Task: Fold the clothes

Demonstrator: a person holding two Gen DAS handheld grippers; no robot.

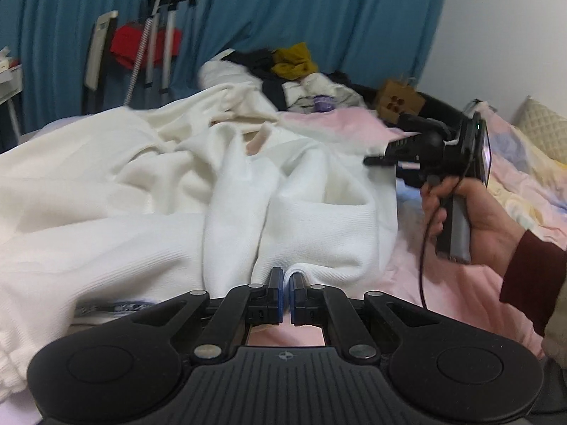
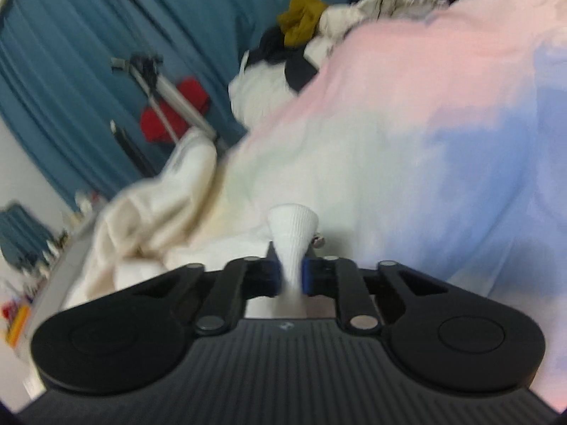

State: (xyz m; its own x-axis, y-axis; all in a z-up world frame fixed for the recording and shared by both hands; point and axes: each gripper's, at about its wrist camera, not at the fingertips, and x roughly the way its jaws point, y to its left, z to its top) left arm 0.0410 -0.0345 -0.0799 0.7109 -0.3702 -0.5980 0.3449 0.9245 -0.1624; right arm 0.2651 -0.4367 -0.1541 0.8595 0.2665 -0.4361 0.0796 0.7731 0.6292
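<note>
A white ribbed garment [image 1: 170, 191] lies crumpled across the bed. My left gripper [image 1: 287, 279] is shut on a thin fold of its near edge. In the left wrist view a hand holds the right gripper [image 1: 375, 161] at the garment's right side, its tips at the cloth. The right wrist view is blurred; there my right gripper [image 2: 292, 269] is shut on a bunched white ribbed piece of the garment [image 2: 292, 226] that fans out past the pads. More of the white cloth [image 2: 149, 212] trails to the left.
A pink and blue bedsheet [image 2: 443, 124] covers the bed. A heap of other clothes, mustard [image 1: 292, 60], dark and white, sits at the far end with a brown box [image 1: 398, 101]. Blue curtains [image 1: 283, 7], a stand with red cloth [image 1: 141, 49] and a pillow [image 1: 542, 131] surround it.
</note>
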